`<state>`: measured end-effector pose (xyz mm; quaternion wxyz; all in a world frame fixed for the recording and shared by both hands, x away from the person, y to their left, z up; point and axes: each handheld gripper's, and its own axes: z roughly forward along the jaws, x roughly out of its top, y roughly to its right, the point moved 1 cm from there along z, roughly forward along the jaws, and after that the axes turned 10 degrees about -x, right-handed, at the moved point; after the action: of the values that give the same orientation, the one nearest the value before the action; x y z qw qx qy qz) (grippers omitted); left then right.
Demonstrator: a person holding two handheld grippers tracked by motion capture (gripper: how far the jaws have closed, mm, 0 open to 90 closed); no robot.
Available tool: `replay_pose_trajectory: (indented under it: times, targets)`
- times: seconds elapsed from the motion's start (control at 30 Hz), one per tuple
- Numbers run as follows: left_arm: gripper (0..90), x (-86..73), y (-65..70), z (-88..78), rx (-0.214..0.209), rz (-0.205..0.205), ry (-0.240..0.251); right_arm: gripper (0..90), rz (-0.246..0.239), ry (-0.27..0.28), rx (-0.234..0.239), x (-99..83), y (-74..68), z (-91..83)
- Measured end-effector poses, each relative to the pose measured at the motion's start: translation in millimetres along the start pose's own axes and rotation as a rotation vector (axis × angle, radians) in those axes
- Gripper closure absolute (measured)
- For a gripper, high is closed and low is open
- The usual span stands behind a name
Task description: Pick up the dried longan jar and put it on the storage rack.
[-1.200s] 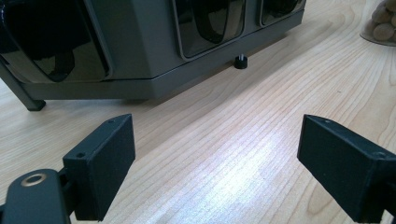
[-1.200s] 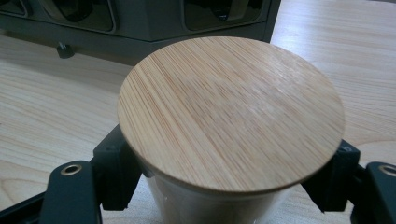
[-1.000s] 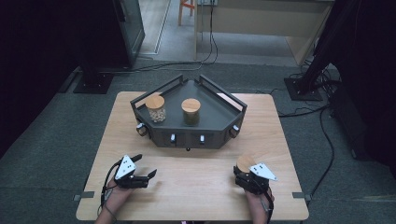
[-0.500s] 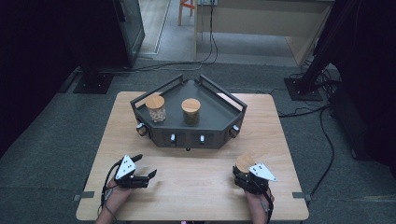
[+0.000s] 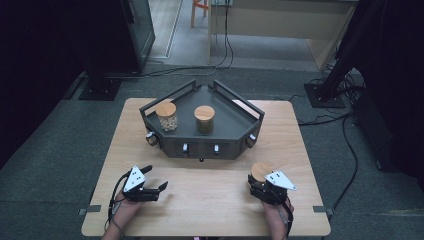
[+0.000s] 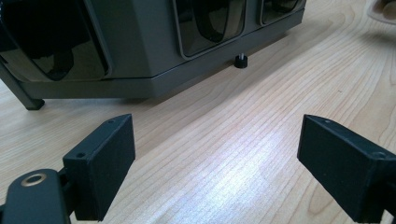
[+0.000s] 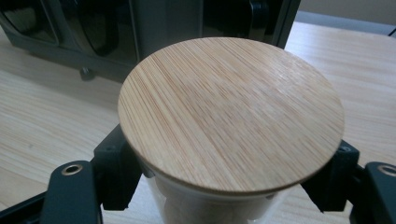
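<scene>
Clamped on a jar below its wooden lid: right gripper, at about five o'clock on the table, likely so as to carry it to the tray at twelve; already standing there, two more lidded jars; left gripper at seven o'clock, jaws apart on nothing, apparently parked out of the way; underneath, pale wood grain; beyond, grey floor, cables, dark stands, a desk at the far wall.
</scene>
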<state>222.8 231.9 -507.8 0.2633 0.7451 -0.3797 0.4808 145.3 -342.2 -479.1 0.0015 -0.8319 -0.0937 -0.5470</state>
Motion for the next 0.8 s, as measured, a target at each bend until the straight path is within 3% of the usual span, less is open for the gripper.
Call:
replay_pose_trajectory:
  times: [0.3,0.47,0.8]
  targets:
    - [10.8,-0.4,0.3,-0.5,0.001,-0.004,0.004,25.5,-0.024,0.019,0.01,11.4,-1.5,-3.6]
    - [10.8,-0.8,-0.4,-0.6,-0.002,-0.008,0.004,25.5,-0.007,0.028,0.036,13.3,2.4,-4.5]
    - [10.8,-1.3,-0.4,-2.1,0.003,-0.011,0.007,25.5,-0.032,0.028,0.028,26.3,2.8,-7.9]
